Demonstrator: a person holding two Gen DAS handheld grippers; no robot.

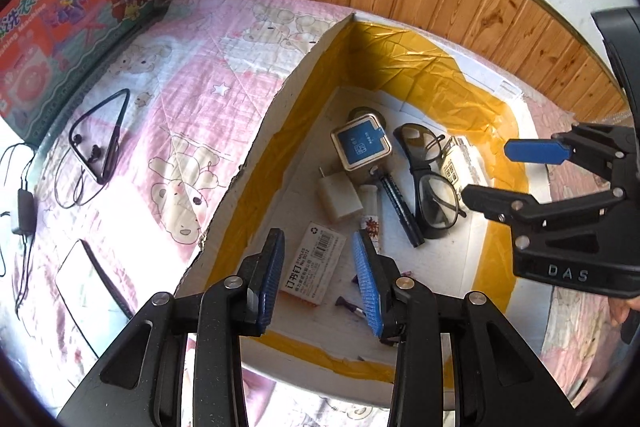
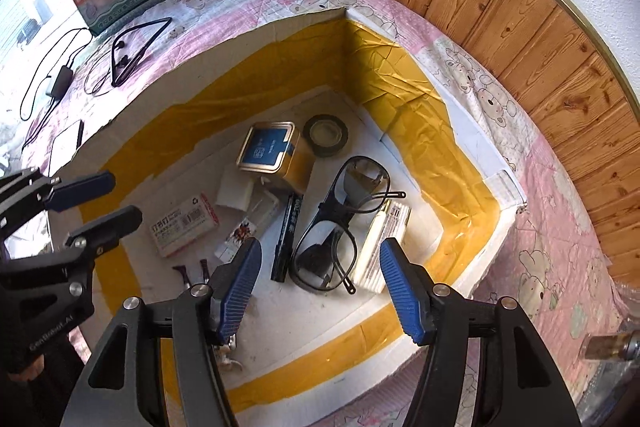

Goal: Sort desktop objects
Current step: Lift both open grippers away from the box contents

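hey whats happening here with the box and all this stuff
A person holds two grippers over a taped box on a bed. Both the left gripper and right gripper are open and empty. Glasses, a marker, a tin and a staples box already lie inside; earphones remain outside on the blanket.

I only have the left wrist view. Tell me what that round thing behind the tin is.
Observer: A roll of black tape, lying flat beside the tin.
Operator: Report what the right gripper is doing.
Observer: The right gripper is open and empty, aimed at the black-framed glasses.
Operator: Name what lies right of those.
Observer: A long white pack, lying alongside them.
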